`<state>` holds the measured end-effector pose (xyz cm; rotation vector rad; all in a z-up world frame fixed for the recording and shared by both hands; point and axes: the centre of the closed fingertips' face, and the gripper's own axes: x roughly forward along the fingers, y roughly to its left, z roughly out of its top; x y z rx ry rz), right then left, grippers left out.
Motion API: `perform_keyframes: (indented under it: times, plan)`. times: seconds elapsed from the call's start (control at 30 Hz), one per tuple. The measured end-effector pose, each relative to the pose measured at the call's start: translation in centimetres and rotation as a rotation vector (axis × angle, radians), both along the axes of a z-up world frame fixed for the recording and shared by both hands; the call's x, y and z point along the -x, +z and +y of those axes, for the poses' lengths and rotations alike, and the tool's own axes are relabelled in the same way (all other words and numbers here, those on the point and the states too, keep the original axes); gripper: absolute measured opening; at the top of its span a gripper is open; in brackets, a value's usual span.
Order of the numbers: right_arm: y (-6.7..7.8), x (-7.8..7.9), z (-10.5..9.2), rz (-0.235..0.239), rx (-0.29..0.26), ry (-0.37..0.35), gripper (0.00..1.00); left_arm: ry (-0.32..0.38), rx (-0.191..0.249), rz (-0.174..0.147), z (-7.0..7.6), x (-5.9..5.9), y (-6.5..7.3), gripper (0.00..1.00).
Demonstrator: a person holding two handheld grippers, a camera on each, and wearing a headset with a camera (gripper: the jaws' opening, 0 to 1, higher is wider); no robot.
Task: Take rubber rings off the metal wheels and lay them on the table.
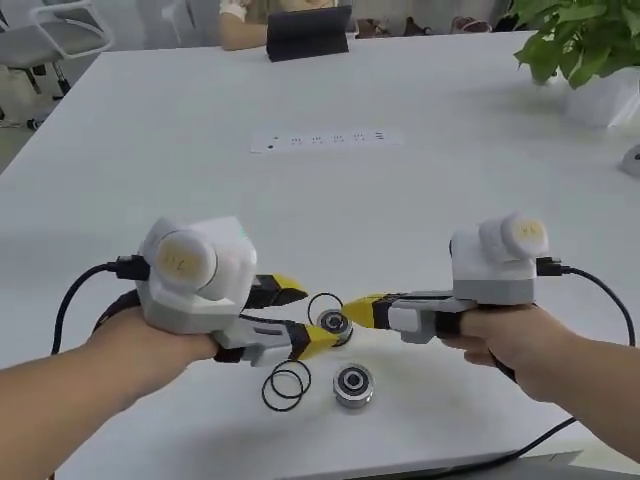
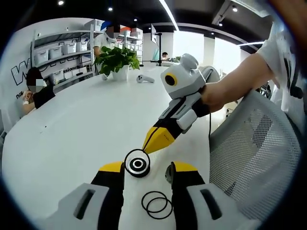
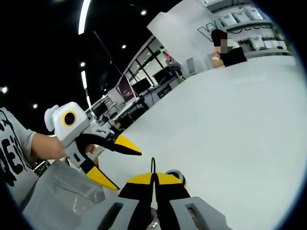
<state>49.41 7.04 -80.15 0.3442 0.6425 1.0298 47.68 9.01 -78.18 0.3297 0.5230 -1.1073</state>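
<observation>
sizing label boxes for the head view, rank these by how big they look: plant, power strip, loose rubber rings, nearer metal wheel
1. plant, though cropped by the frame
2. power strip, long but thin
3. loose rubber rings and nearer metal wheel: look about alike, so unranked

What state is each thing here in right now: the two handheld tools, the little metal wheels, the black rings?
Left gripper: fingers open, one either side of a wheel.
Right gripper: fingers shut, pinching a thin black rubber ring.
Silver metal wheel between the left fingers: flat on the white table, apparently not gripped.
Second silver metal wheel: resting free on the table.
Two loose black rubber rings: off the wheels, overlapping on the table.
</observation>
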Motion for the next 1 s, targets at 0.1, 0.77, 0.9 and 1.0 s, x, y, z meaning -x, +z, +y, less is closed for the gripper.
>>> perform_keyframes:
  times: [0.1,0.77,0.9,1.0]
  plan:
    - [0.1,0.1,0.1,0.000,-0.001,0.005,0.00,0.006,0.013,0.007,0.2,0.2,0.3,0.41]
    - [0.4,1.4,1.6,0.018,0.010,0.072,0.00,0.028,0.019,0.002,3.4,2.2,1.3,0.61]
    - [0.1,1.9,2.1,0.024,0.024,0.100,0.00,0.038,0.022,0.018,3.8,2.8,1.1,0.66]
    - [0.0,2.2,2.5,0.029,0.030,0.117,0.00,0.040,0.018,0.018,4.2,2.9,1.0,0.67]
